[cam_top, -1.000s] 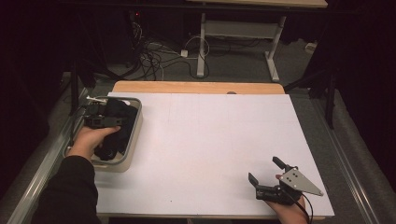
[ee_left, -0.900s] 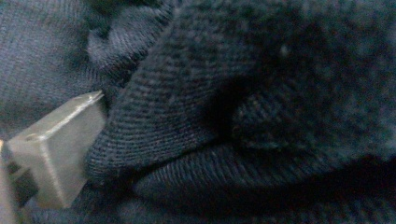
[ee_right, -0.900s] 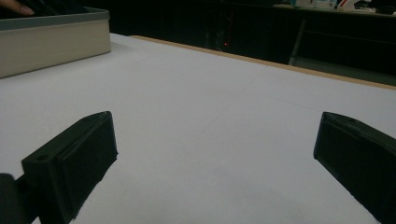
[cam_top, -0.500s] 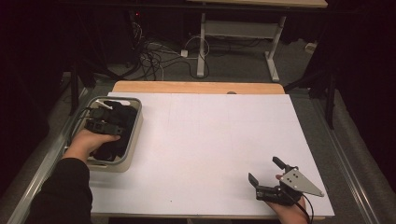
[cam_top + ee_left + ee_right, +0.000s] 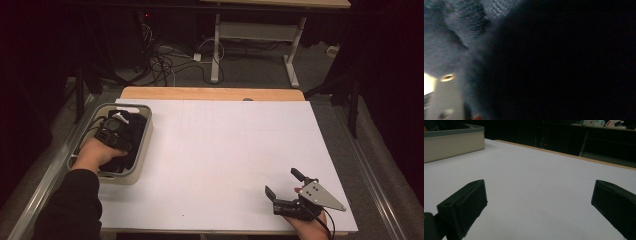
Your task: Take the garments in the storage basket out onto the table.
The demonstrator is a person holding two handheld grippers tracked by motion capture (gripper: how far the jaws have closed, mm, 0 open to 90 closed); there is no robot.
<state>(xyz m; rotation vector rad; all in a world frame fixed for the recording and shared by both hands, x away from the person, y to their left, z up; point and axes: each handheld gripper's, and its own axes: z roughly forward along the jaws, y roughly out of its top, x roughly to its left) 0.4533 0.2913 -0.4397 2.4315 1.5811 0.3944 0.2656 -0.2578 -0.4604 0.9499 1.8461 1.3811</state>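
Dark cloth [image 5: 131,137] in tray [image 5: 141,156], left hand-held gripper [image 5: 111,131] closing into it, grip unclear.

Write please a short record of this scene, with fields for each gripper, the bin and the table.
left gripper: down inside the bin among dark cloth; jaws have just been closing, grip not visible
right gripper: resting on the table near its front right corner, jaws wide apart, nothing between them
bin: grey, at the table's left edge, holds dark cloth
table: white top, wooden strip along the far edge
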